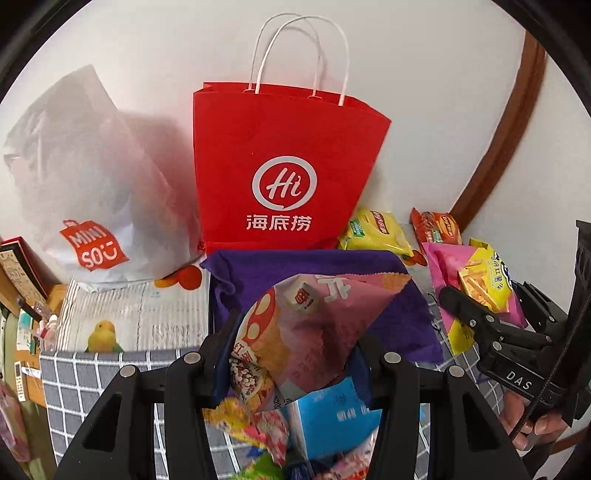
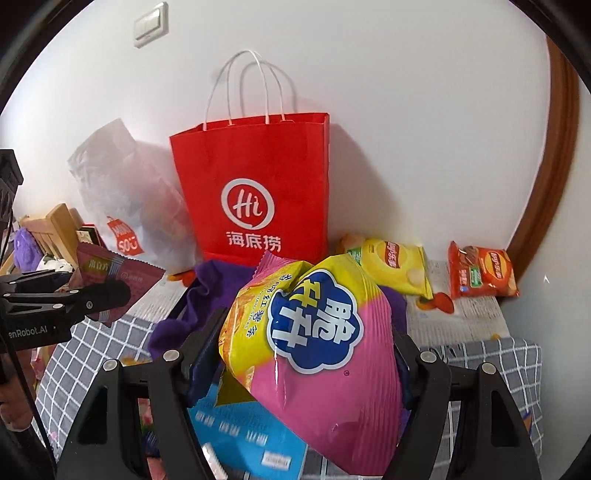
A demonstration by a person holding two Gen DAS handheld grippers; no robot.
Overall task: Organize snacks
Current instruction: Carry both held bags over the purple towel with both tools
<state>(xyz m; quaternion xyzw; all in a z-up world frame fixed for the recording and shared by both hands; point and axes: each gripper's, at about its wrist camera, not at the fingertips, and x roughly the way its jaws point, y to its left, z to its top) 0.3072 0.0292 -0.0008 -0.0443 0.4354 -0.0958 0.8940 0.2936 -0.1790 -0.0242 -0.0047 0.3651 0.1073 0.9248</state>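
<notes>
Packets: light, crinkly, slippery film; best pinched at a flat edge.
Left gripper (image 1: 295, 354): clamps pink mushroom packet (image 1: 310, 325) above purple cloth (image 1: 399, 299).
Right gripper (image 2: 299, 354): clamps pink-yellow chip bag (image 2: 317, 354), before red paper bag (image 2: 258, 184).

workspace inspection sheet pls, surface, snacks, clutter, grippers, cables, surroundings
surface: grey checked cloth beside a printed mat.
job's things: pink mushroom-print packet in the left gripper; pink-and-yellow snack bag in the right gripper; yellow chip bag and orange chip bag lie by the wall; red paper bag stands upright.
clutter: purple cloth, blue box, white plastic bag.
grippers: each closed on its packet.
cables: black cable runs along the right gripper.
surroundings: white wall, light switch, brown wooden trim.
</notes>
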